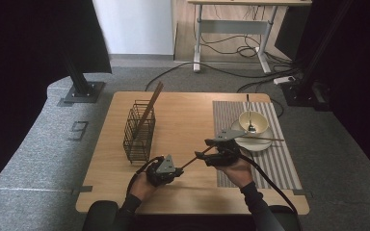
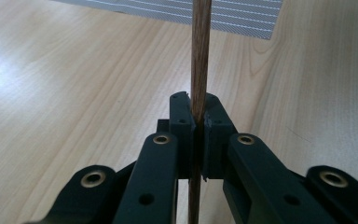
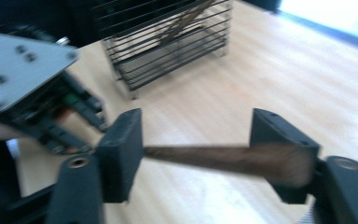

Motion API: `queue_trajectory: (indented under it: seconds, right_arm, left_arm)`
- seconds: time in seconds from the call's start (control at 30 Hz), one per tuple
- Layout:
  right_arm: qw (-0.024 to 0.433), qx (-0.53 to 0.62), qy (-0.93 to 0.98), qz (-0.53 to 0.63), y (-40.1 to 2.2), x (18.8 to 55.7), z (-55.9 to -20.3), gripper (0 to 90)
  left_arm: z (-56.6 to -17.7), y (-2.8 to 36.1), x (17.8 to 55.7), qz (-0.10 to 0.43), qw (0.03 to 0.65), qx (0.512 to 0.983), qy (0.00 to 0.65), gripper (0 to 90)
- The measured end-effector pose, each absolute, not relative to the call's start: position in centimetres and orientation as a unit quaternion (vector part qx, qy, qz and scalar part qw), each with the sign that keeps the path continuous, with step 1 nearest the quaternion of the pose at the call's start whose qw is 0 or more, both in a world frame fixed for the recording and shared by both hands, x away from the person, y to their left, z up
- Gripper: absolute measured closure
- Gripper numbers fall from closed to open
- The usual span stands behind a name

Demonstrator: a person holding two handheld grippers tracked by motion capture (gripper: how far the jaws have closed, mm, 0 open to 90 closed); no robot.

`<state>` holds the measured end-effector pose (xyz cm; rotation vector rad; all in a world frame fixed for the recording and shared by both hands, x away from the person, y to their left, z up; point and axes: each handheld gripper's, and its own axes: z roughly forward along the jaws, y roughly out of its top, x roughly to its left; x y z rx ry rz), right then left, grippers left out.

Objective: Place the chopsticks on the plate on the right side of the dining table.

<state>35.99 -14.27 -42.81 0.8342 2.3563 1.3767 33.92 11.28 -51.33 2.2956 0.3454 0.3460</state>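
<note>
A brown wooden chopstick [image 1: 192,161] runs between my two grippers above the table's front. My left gripper [image 1: 179,169] is shut on its lower end; in the left gripper view the pads [image 2: 182,122] pinch the chopstick [image 2: 200,56], which runs straight up between them. My right gripper [image 1: 203,148] is open, its jaws standing wide apart. In the right gripper view [image 3: 196,140] the chopstick [image 3: 200,158] lies crosswise in the gap between them, blurred, and the left gripper [image 3: 81,116] shows at the left. A second chopstick [image 1: 151,103] leans in the wire basket [image 1: 138,132].
On the grey striped placemat [image 1: 270,163] at the right, a cream bowl [image 1: 253,120] with a utensil in it sits on a plate [image 1: 257,143]. Another chopstick [image 1: 267,138] lies across that plate. The wire basket [image 3: 168,42] stands left of centre on the wooden table [image 1: 188,115].
</note>
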Motion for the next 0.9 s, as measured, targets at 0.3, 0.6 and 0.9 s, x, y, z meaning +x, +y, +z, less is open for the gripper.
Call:
queue_trajectory:
  seconds: [0.3, 0.6, 0.9]
  right_arm:
    - [0.211, 0.307, 0.813, 0.448, -14.9, 36.2, -42.6, 22.9]
    - [0.191, 0.335, 0.814, 0.434, -16.2, 37.6, -44.4, 23.1]
    - [0.181, 0.348, 0.824, 0.408, -17.0, 39.1, -46.7, 23.4]
  left_arm:
    - [-51.6, 11.2, 33.9, 0.131, 0.382, 0.905, 0.135, 84.6]
    - [-51.5, 11.7, 34.0, 0.125, 0.403, 0.896, 0.140, 84.3]
    - [-51.4, 12.1, 34.1, 0.122, 0.406, 0.895, 0.136, 84.1]
